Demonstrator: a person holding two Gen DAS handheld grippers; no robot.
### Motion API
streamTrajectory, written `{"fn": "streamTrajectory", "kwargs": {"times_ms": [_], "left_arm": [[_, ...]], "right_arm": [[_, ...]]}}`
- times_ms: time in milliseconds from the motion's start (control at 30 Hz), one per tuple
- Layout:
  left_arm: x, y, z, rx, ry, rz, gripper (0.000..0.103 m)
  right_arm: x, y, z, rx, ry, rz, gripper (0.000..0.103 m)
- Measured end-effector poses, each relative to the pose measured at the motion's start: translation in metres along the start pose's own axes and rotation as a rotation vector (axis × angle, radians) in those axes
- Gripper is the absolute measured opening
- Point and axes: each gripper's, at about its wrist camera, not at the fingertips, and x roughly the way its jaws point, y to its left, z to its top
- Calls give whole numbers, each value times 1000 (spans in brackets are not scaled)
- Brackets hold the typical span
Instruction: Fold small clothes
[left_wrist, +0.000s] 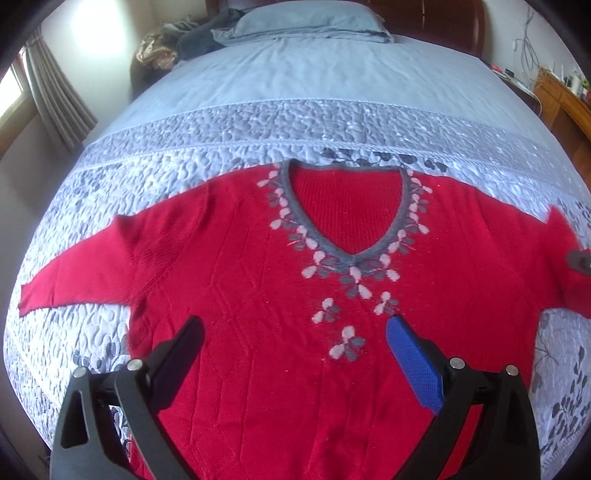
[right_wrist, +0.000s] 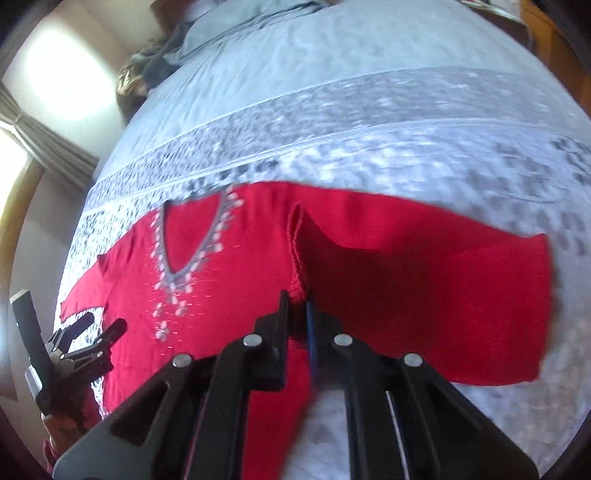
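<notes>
A red knit sweater (left_wrist: 240, 266) with a grey V-neck and pink and grey flowers lies face up on the bed, both sleeves spread out. My left gripper (left_wrist: 295, 332) is open and empty, held just above the sweater's lower chest. My right gripper (right_wrist: 297, 299) is shut on the sweater (right_wrist: 406, 288) near the right armpit, where the fabric bunches into a raised fold (right_wrist: 297, 251). The right sleeve (right_wrist: 480, 295) spreads to the right. The left gripper also shows in the right wrist view (right_wrist: 98, 330), at the lower left. A dark bit of the right gripper (left_wrist: 580, 260) shows at the right edge.
The bed has a pale blue quilted cover (left_wrist: 295, 122) with grey leaf prints. A pillow (left_wrist: 306, 20) and piled clothes (left_wrist: 177, 40) lie at the head. A curtained window (left_wrist: 48, 96) is on the left, a wooden cabinet (left_wrist: 565, 103) on the right.
</notes>
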Motion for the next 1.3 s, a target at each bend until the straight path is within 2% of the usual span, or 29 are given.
{"fn": "streamTrajectory", "kwargs": {"times_ms": [33,100,133,167,200,267,400,567,700,833,933,1033,1200,1300], "left_arm": [[2,2,0,-6,5,-8,99],[4,5,-1,-12,11,-24,99],[5,4,-1,-13,15,-38,99],[6,2,-1,-13,22,-61,99],[6,-1,-1,-11,27,-83,99],[7,-11,-1,-2,31,-122,99],[9,-55,3,40,66,-260,98],[23,-131,12,103,148,-422,97],[47,-169,16,106,254,-481,75],[60,-187,17,101,291,-473,73],[66,-196,17,80,311,-492,66],[70,-199,20,63,317,-488,49],[75,-191,25,-33,328,-482,2],[70,-179,28,-107,298,-509,3]], "right_arm": [[9,8,2,-10,10,-5,8],[30,23,2,-25,50,8,16],[35,24,1,-17,72,22,25],[37,22,-2,-8,70,29,45],[33,19,-5,-9,52,35,45],[19,6,-11,-14,24,24,36],[-9,-35,-29,49,-19,-8,36],[-41,-66,-80,45,-63,-129,36],[-58,-89,-124,76,-116,-129,36],[-58,-105,-141,108,-167,-106,36],[-55,-110,-140,91,-159,-113,37],[-57,-117,-143,102,-171,-112,38],[-58,-122,-146,117,-190,-110,39],[-53,-119,-148,99,-184,-122,39]]}}
